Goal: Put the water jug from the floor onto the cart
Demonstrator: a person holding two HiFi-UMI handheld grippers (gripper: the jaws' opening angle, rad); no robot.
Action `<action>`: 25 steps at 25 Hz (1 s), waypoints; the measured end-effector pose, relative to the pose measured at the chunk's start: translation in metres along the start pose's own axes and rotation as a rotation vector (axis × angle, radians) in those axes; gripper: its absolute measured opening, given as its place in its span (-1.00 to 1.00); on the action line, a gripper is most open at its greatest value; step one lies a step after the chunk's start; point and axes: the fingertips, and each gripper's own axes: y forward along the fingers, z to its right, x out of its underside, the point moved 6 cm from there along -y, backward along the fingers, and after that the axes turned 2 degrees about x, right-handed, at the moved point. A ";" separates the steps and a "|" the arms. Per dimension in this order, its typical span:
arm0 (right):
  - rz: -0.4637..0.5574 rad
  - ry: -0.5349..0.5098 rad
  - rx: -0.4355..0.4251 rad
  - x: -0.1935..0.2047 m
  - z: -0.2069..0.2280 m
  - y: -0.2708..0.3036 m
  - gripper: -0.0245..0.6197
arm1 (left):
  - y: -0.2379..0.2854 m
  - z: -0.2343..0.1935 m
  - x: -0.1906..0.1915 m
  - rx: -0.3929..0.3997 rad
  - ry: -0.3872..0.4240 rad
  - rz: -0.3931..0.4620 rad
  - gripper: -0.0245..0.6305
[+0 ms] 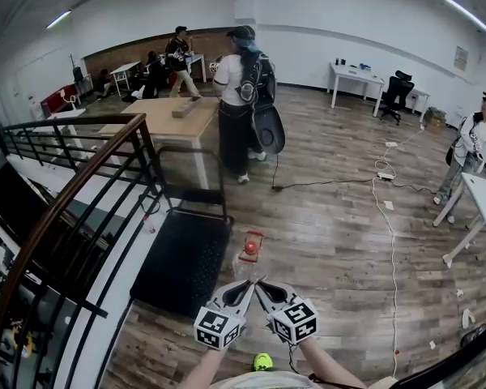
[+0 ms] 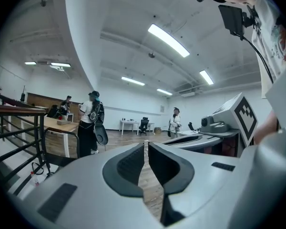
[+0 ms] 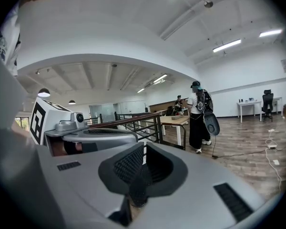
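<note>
The water jug (image 1: 250,254) is clear with a red cap and stands on the wood floor, just right of the cart (image 1: 182,259). The cart is a low black platform with a black push handle (image 1: 190,149) at its far end. My left gripper (image 1: 249,284) and right gripper (image 1: 262,284) are side by side, tips nearly meeting just on the near side of the jug. Both are shut with nothing between their jaws, as the left gripper (image 2: 146,149) and the right gripper (image 3: 143,151) show in their own views. The jug is hidden in both gripper views.
A black stair railing (image 1: 61,197) runs along the left of the cart. A wooden table (image 1: 174,116) stands beyond it, with a person wearing a backpack (image 1: 243,96) beside it. A white cable (image 1: 389,217) trails over the floor on the right, near a white desk (image 1: 482,197).
</note>
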 end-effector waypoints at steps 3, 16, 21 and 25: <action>-0.016 -0.013 -0.021 0.001 0.015 0.011 -0.85 | 0.015 -0.008 0.004 -0.012 -0.012 -0.005 -0.88; -0.083 0.035 -0.004 0.012 0.048 0.064 -0.85 | 0.051 -0.058 0.028 -0.001 -0.059 -0.067 -0.88; -0.090 0.069 0.040 0.003 0.064 0.107 -0.85 | 0.071 -0.101 0.024 0.036 -0.066 -0.076 -0.89; -0.085 0.071 0.051 -0.008 0.079 0.140 -0.85 | 0.090 -0.136 0.019 0.052 -0.074 -0.072 -0.89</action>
